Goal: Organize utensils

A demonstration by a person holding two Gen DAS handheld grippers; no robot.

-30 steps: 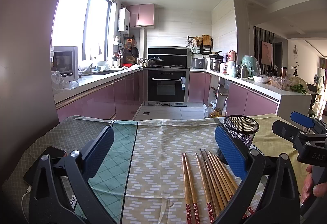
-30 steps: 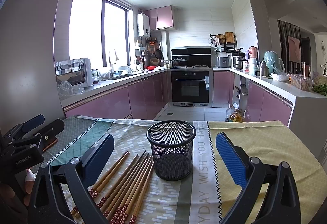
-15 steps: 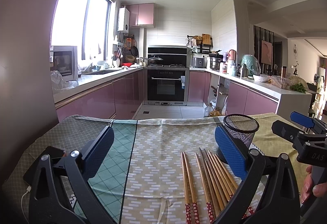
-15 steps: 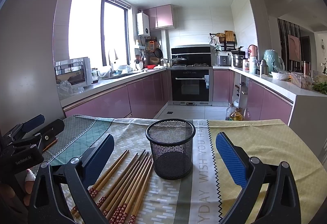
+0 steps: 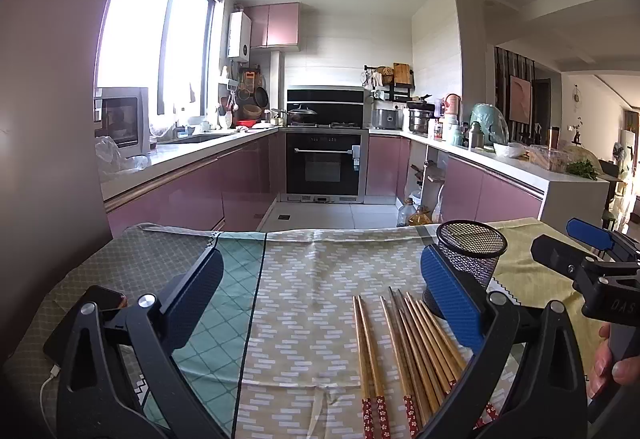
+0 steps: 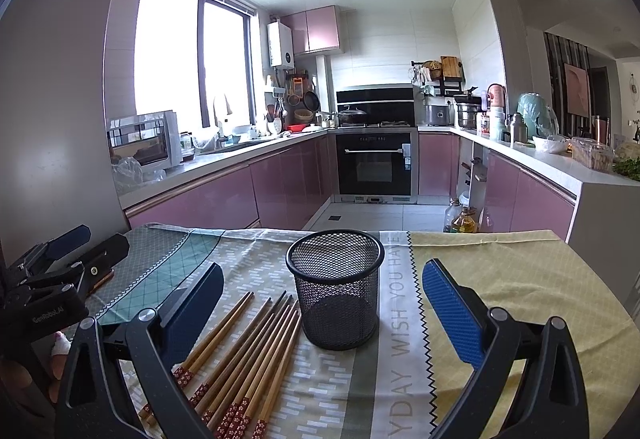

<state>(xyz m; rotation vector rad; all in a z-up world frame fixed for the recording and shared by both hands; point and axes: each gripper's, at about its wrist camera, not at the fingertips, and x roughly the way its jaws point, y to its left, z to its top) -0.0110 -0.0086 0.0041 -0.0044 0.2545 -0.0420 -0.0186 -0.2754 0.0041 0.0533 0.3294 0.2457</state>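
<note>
Two views show the job not yet begun. In the left wrist view, the left gripper [image 5: 320, 295] hovers with its jaws spread wide and nothing between them, over the patterned tablecloth [image 5: 316, 279]. The chopsticks [image 5: 404, 343] lie in a loose row just right of its centre line, red-patterned ends toward the camera, and the empty mesh cup [image 5: 472, 255] stands beyond their far tips, partly behind the gripper's own blue pad. The next move, I judge, calls for shifting right and lowering onto a chopstick or two. To the left a dark phone [image 5: 86, 319] lies near the table's edge; the middle of the cloth is free.

In the right wrist view, the right gripper [image 6: 320, 299] is likewise wide apart and empty, with the cup standing upright straight ahead and the chopsticks lying just left of it, their tips close to its base. The yellow cloth on the right offers open room.
</note>
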